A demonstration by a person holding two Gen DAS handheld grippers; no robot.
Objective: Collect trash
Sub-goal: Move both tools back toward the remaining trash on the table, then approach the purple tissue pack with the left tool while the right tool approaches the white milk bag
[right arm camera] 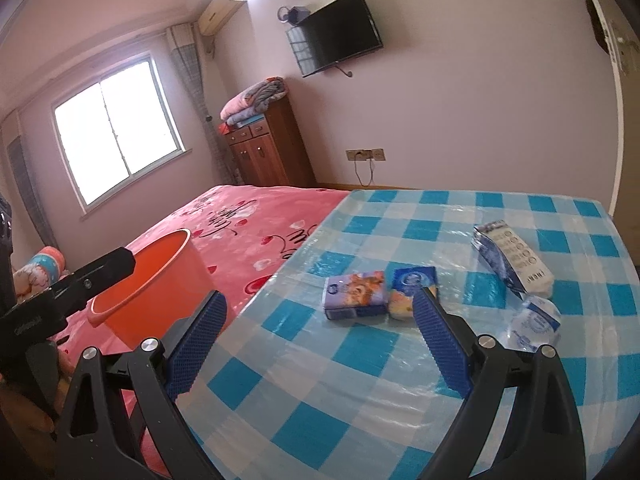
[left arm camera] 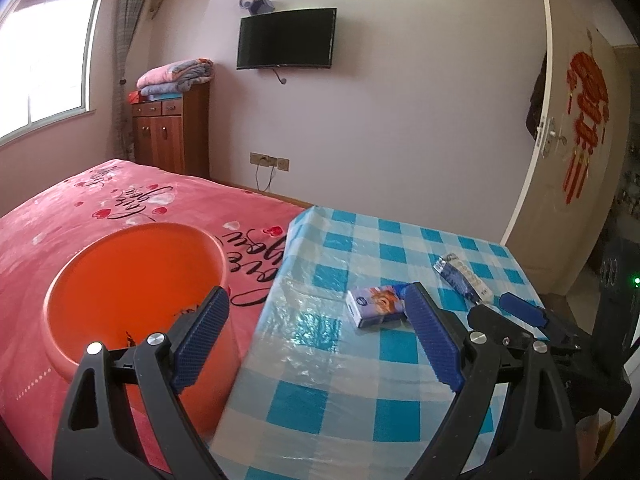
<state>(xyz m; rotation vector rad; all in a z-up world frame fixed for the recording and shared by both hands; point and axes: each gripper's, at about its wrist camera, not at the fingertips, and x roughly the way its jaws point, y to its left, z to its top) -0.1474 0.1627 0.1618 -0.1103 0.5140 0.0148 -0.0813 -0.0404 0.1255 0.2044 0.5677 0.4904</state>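
Left wrist view first: the left gripper (left arm camera: 316, 320) hangs with its blue-padded jaws spread wide and nothing between them, one finger over the orange bucket (left arm camera: 136, 296), the other over the table edge. Right of it, part of the right gripper shows low over the table. Over on the right wrist view, the right gripper (right arm camera: 320, 330) is spread just as wide and equally empty, poised above the checked tablecloth (right arm camera: 360, 400) with its right fingertip just in front of the packets.

Now the surface: a blue-and-white check cloth under clear plastic covers the table, which butts against a pink bed (right arm camera: 256, 216) printed with hearts and script. Behind, a lilac wall carries a dark TV (left arm camera: 285, 38), with a wooden cabinet (left arm camera: 170, 132) topped by folded blankets (left arm camera: 176, 78) and a bright window (right arm camera: 116, 132) at the side.

The trash lies on the cloth: a purple tissue pack (right arm camera: 354, 294), a blue-and-yellow pack (right arm camera: 412, 284) touching it, a long blue-and-white wrapper (right arm camera: 512, 260) farther right, and a crumpled clear wrapper (right arm camera: 534, 322) just below that one.

The bucket sits on the bed right beside the table; something small and dark lies inside, but I cannot tell what.
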